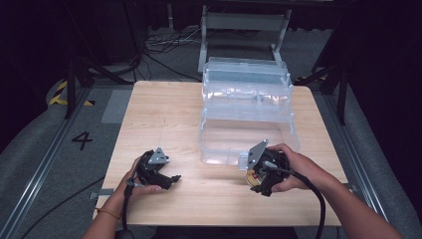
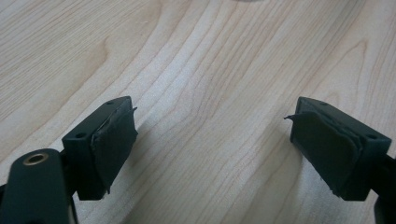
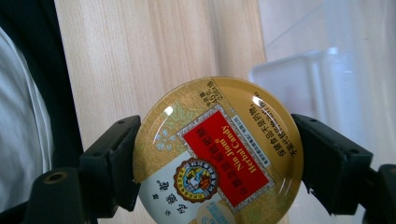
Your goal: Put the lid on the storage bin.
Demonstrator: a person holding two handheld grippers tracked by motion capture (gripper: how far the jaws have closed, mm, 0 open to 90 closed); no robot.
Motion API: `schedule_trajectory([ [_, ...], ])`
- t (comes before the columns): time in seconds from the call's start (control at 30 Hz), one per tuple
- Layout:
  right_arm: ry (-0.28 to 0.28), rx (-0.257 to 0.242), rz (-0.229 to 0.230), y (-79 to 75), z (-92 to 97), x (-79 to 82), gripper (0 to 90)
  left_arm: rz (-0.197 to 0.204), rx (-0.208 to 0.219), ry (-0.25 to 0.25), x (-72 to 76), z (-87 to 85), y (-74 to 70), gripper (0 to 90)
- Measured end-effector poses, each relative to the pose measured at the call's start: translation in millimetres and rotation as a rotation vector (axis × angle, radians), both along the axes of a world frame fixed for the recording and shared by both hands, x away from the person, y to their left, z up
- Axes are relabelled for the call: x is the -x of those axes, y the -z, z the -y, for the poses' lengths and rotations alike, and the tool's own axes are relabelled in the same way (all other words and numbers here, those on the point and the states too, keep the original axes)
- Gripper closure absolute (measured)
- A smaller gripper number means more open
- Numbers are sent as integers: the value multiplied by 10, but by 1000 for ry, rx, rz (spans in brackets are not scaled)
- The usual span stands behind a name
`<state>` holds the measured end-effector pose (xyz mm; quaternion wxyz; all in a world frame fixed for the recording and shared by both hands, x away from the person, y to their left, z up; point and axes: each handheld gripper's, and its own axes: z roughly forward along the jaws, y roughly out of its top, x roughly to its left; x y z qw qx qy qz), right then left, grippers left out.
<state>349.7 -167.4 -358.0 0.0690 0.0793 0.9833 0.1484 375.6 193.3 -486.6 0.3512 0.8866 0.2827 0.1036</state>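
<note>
A round golden candy tin (image 3: 217,151) with a red label sits clamped between the two black jaws of my right gripper (image 3: 217,161). In the high view that gripper (image 1: 258,179) is held above the table's front right, just in front of the clear plastic box (image 1: 247,117), and a sliver of the tin (image 1: 254,180) shows under it. My left gripper (image 1: 169,180) rests at the front left of the table. Its fingers (image 2: 112,140) stand wide apart over bare wood, with nothing between them (image 2: 212,140).
The clear box is a tiered organiser with its trays stepped back toward the far edge. The light wooden table (image 1: 164,114) stands on a grey floor with rails, cables and a metal stand (image 1: 244,30) behind it.
</note>
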Motion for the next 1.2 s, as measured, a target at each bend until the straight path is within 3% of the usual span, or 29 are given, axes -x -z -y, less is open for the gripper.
schedule_trajectory([
  [0.5, 51, -25, 82, -521, 193, -337, 205, 0, 0, 1, -2, 0, 0, 146],
  [0.87, 109, -4, 104, -548, 406, -638, 205, 1, 0, 2, -8, 4, 1, 144],
  [0.97, 104, 32, 129, -502, 456, -741, 205, 0, 1, 2, -9, 6, 1, 144],
  [1.03, 106, 23, 110, -470, 496, -815, 205, 0, 1, 1, -9, 7, 2, 143],
  [1.2, 126, 50, 118, -373, 568, -955, 205, 1, 0, 7, -15, 6, 1, 143],
])
